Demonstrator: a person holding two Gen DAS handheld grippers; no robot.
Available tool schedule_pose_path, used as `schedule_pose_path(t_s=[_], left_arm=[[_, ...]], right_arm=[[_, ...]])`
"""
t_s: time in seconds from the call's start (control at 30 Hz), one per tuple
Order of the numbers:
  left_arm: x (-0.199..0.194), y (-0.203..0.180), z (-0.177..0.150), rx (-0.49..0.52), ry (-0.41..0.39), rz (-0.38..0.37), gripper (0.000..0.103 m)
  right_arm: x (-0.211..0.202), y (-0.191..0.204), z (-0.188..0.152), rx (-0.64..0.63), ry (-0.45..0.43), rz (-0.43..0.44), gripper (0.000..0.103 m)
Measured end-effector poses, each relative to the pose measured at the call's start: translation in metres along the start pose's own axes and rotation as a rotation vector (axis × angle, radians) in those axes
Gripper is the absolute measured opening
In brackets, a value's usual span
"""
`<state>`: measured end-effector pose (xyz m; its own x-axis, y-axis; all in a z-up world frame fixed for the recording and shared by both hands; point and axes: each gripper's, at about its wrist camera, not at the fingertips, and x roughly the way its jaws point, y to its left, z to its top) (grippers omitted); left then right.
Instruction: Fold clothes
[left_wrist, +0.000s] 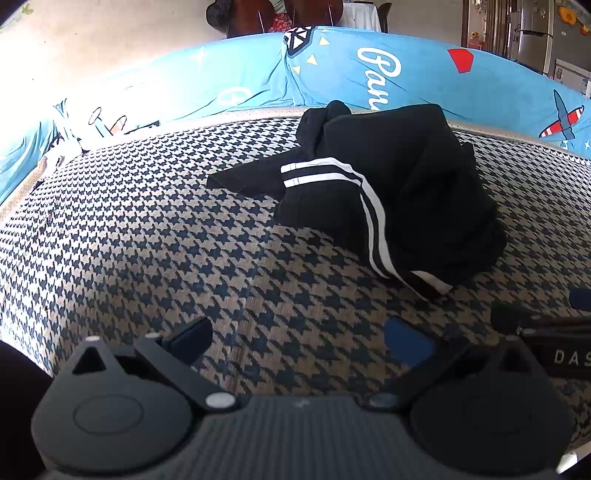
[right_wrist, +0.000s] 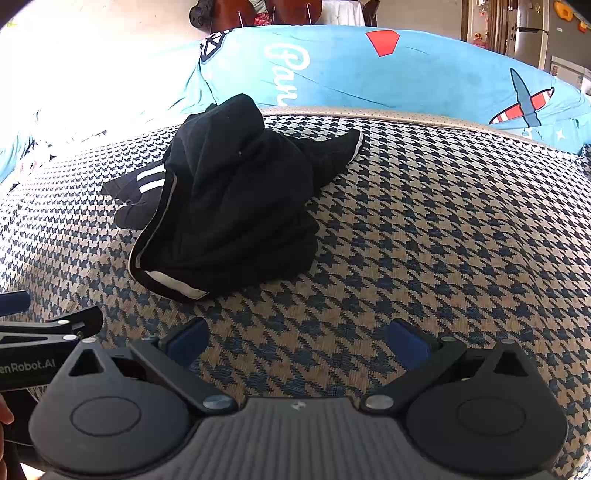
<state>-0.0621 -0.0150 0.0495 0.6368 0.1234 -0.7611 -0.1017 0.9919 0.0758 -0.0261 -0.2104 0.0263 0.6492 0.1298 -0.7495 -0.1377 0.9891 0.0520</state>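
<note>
Left hand-held gripper (right_wrist: 55, 325) (reads "enRobot.AI") near garment (right_wrist: 229, 199).

The crumpled black garment (left_wrist: 399, 192) is hiding its own underside and inner folds. The frame edge is cropping the right gripper (left_wrist: 554, 332), obscuring its printed lettering.

Daylight, bright. Source far left: glare bleaching blue sheet (left_wrist: 258, 74) and wall to white. Soft shadow right of black garment (right_wrist: 229, 206), its folds barely legible. Strong fisheye curvature; dark vignetted corners. Focus sharp mid-scene.
</note>
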Motion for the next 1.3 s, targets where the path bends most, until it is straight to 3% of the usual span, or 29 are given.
schedule_pose_path(t_s=[1.3], left_arm=[[0.0038,0.0047,-0.0005,-0.013,0.01,0.0,0.103]], right_arm=[[0.0035,0.0041,0.0002,-0.016,0.007,0.001,0.103]])
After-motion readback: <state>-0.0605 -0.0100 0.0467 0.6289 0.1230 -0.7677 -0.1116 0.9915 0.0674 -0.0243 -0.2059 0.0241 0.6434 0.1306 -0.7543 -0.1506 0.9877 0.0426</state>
